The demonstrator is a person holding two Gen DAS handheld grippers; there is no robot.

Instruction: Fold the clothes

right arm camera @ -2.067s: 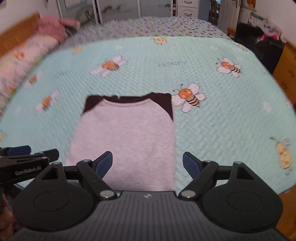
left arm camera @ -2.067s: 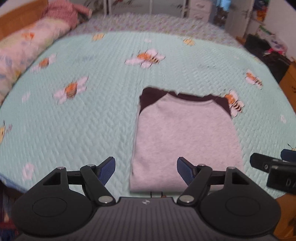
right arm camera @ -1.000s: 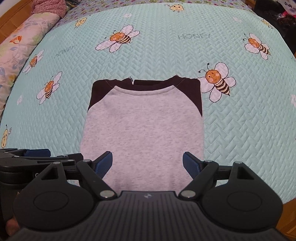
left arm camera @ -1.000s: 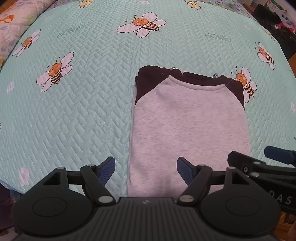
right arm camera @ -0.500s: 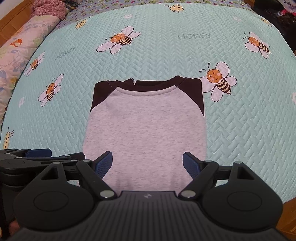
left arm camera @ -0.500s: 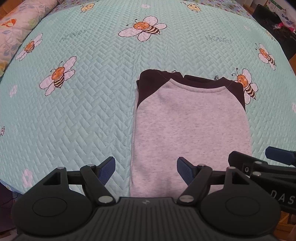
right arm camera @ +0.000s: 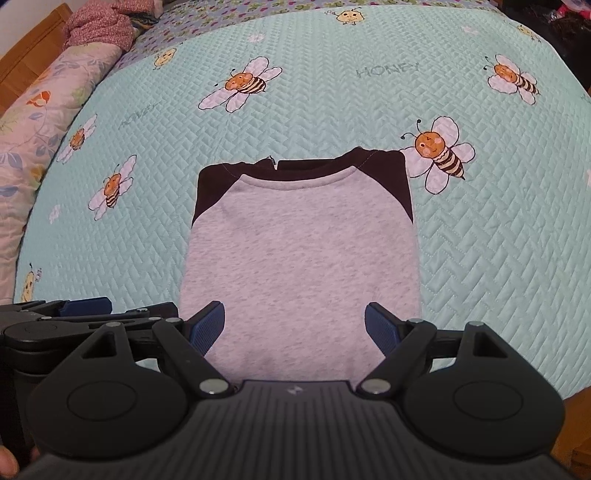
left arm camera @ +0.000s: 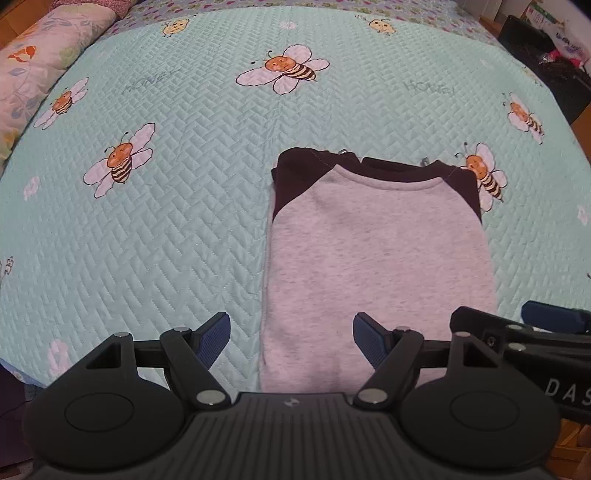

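A grey sweatshirt (left arm camera: 376, 258) (right arm camera: 303, 266) with dark shoulders lies flat on the bed, sleeves tucked in, collar at the far end. My left gripper (left arm camera: 291, 338) hovers open over the sweatshirt's near left edge, nothing between its blue pads. Over the near hem my right gripper (right arm camera: 295, 326) stands open too, its fingers straddling the grey cloth without touching it. Each gripper shows at the edge of the other's view: the right gripper (left arm camera: 532, 332) beside the left one, and the left gripper (right arm camera: 85, 314) beside the right. The hem itself is hidden behind the gripper bodies.
The bed wears a mint quilted cover (left arm camera: 166, 206) (right arm camera: 480, 229) printed with bees. A floral pillow (right arm camera: 40, 122) and a pink bundle (right arm camera: 99, 29) lie at the far left. Dark clutter (left arm camera: 546, 55) sits beyond the bed's far right corner.
Over two seconds both views tilted down and closed in on the sweatshirt; in the last second they barely shifted. Both grippers stayed open.
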